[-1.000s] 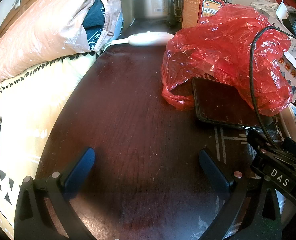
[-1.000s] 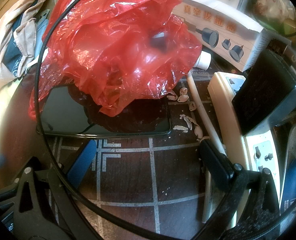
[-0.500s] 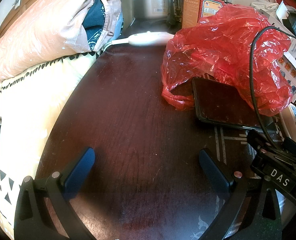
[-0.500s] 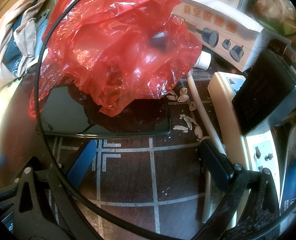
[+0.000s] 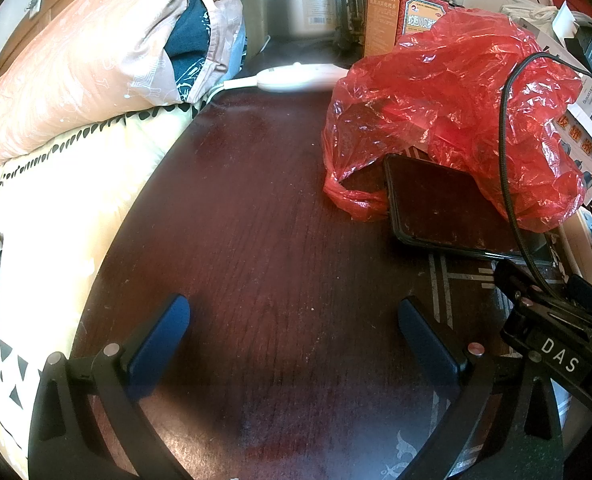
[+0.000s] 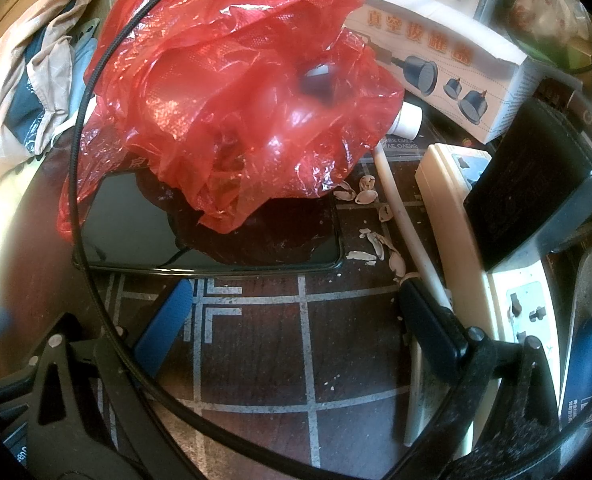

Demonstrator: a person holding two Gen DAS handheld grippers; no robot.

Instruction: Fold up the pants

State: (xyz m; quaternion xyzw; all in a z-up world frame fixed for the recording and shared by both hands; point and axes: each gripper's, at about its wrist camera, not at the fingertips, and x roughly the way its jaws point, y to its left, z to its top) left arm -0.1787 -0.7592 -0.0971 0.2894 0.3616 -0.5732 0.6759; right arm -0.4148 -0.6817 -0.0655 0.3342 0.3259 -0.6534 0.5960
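Note:
No pants show in either view. My left gripper (image 5: pixel 292 308) is open and empty, resting low over a dark wooden table (image 5: pixel 248 208). My right gripper (image 6: pixel 296 300) is open and empty over the same table's patterned part (image 6: pixel 256 340), just in front of a black phone (image 6: pixel 144 232). The right gripper's black body (image 5: pixel 552 344) shows at the right edge of the left wrist view. A pile of peach and dark blue fabric (image 5: pixel 108 52) lies on the bed at the far left.
A red plastic bag (image 5: pixel 456 100) partly covers the phone (image 5: pixel 448 208). A black cable (image 6: pixel 84 184) loops across the right wrist view. A white power strip (image 6: pixel 468 240), a black adapter (image 6: pixel 536 196), boxes (image 6: pixel 448 60) and seed shells (image 6: pixel 376 240) crowd the right. The bed (image 5: pixel 56 192) borders the table's left.

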